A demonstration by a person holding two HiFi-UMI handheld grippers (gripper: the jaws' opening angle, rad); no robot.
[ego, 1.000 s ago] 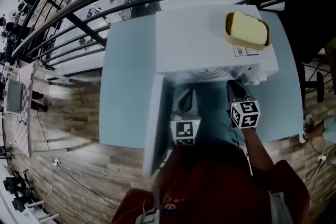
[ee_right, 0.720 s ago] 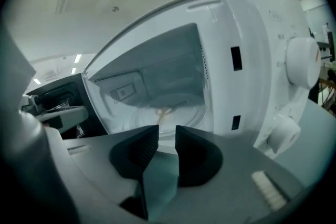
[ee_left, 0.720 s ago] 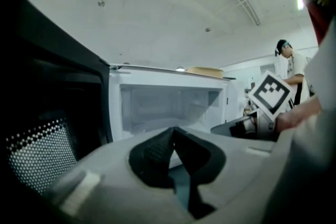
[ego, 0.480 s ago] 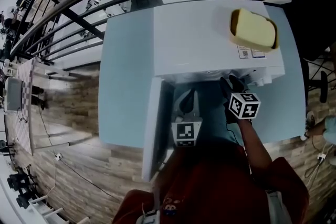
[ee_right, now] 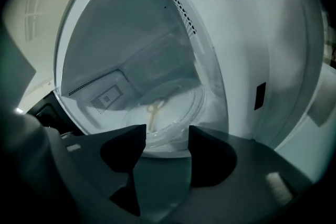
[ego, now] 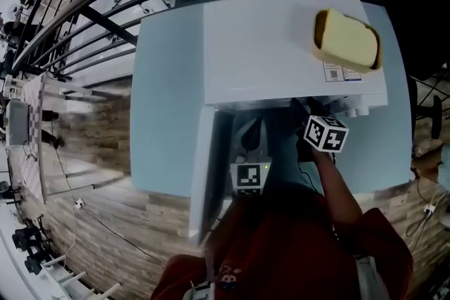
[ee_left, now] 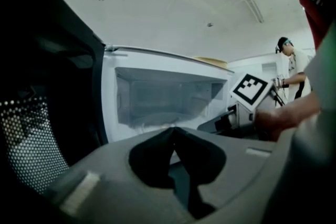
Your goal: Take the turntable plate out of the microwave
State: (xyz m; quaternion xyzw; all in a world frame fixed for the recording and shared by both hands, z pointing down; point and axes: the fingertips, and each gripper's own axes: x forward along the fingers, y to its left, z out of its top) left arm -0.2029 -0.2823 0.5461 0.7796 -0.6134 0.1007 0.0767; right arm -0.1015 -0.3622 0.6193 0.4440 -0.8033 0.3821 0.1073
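Bright and even over the microwave (ego: 267,46) top in the head view, lit from overhead; dim and soft along the bottom edge. Bent hard by the wide lens, with bowed table (ego: 165,116) edges and smeared corners. Dark down the left of the left gripper view, shadowed by the door (ee_left: 37,128); pale and washed out above. Dimmer and bluish in the right gripper view, black at the corners, with a faint sheen on the plate (ee_right: 168,107) and a blurred foreground.
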